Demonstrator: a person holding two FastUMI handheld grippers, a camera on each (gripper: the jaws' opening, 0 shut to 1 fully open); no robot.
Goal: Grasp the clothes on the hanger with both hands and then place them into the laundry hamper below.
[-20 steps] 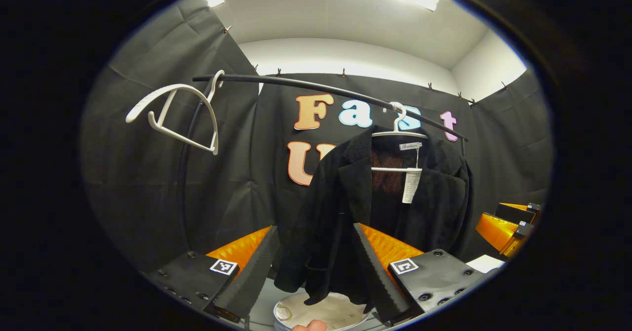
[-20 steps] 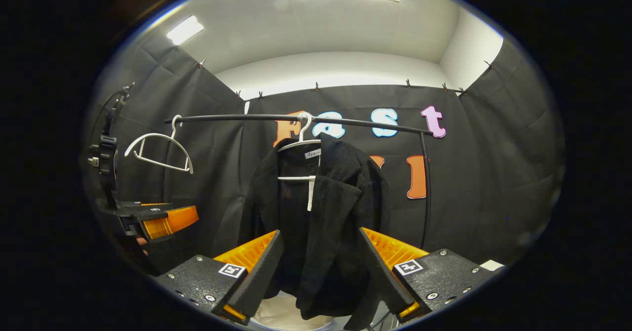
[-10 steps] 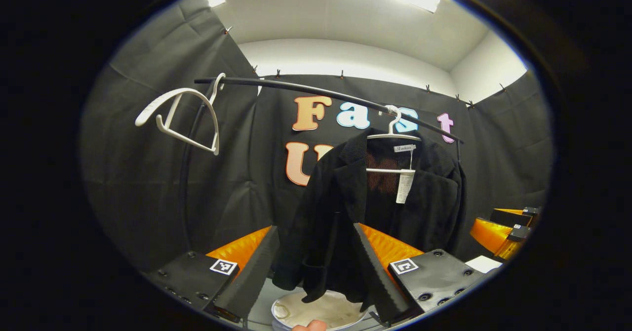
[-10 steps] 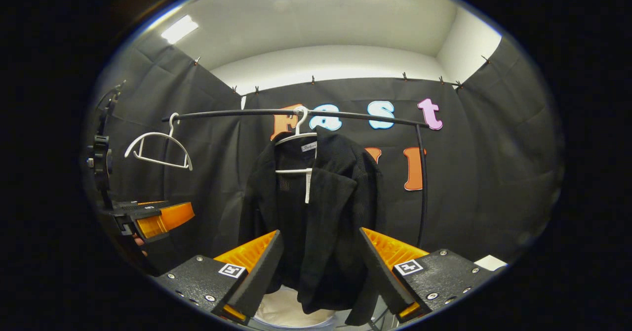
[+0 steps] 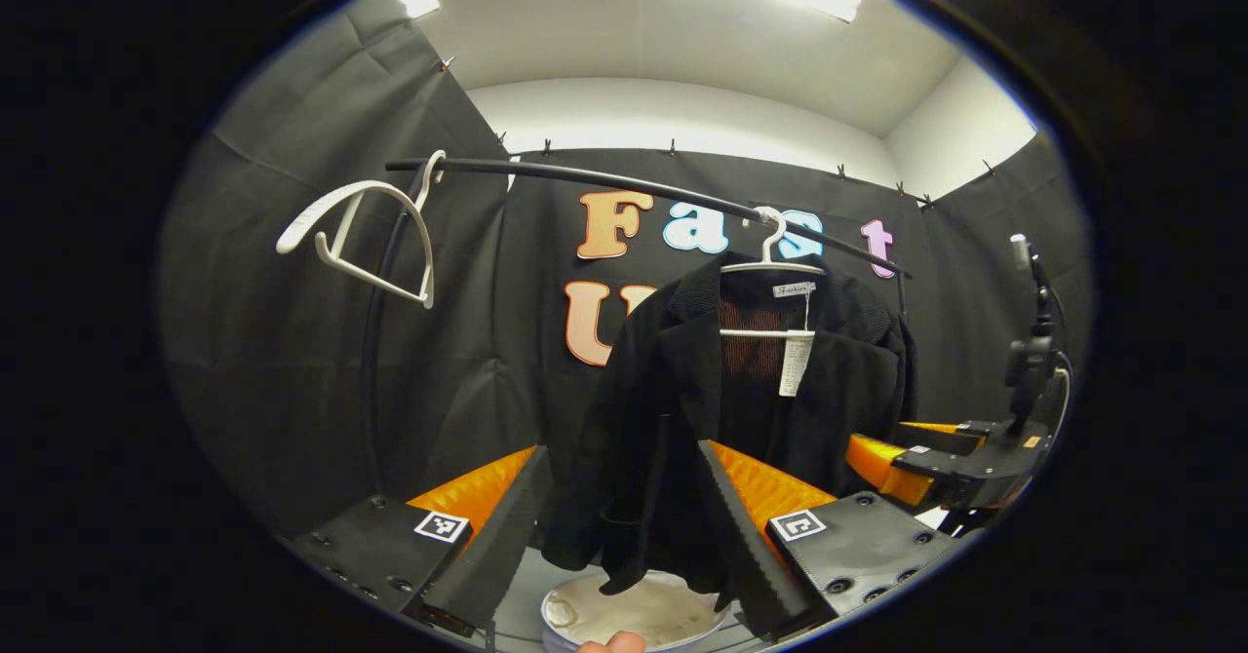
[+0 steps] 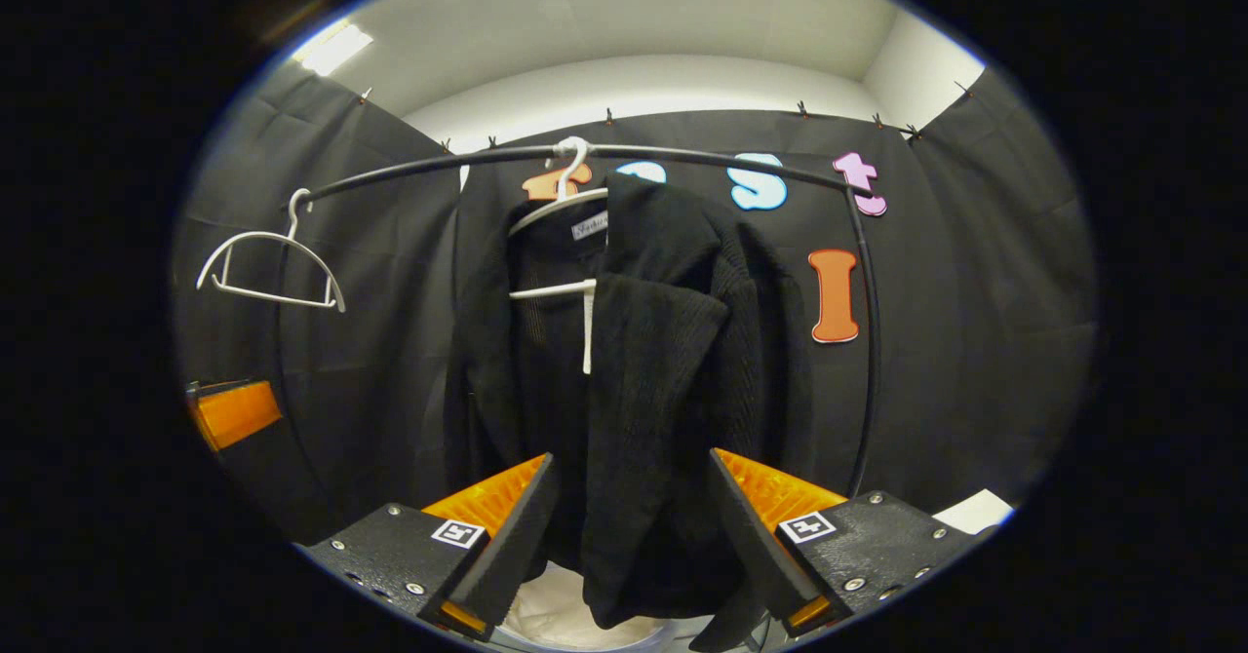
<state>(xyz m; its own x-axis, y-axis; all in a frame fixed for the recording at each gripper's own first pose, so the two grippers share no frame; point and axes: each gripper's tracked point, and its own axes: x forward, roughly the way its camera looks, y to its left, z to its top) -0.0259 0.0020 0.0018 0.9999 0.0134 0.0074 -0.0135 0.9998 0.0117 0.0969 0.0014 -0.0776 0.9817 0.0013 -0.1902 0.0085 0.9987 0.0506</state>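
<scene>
A black jacket [image 5: 751, 409] [image 6: 634, 380] hangs on a white hanger [image 5: 775, 261] [image 6: 561, 200] from a black rail [image 5: 624, 180] [image 6: 682, 156]. Below it stands the white laundry hamper [image 5: 634, 614] [image 6: 556, 614], its rim partly hidden by the fingers. My left gripper [image 5: 619, 526] is open, short of the jacket's lower left side. My right gripper [image 6: 629, 536] is open too, with the jacket's front hem hanging between its fingers, untouched as far as I can see. In the left gripper view the right gripper [image 5: 936, 453] shows at the right, near the jacket's side.
An empty white hanger [image 5: 361, 234] [image 6: 268, 268] hangs at the rail's left end. The rail's upright post [image 6: 868, 341] stands right of the jacket. A white sheet [image 6: 975, 512] lies low at the right. The left gripper's orange finger [image 6: 234, 414] shows at the left.
My right gripper has moved forward and closer to the jacket, which looks larger now; it has come further into the left gripper view. The left gripper has hardly moved.
</scene>
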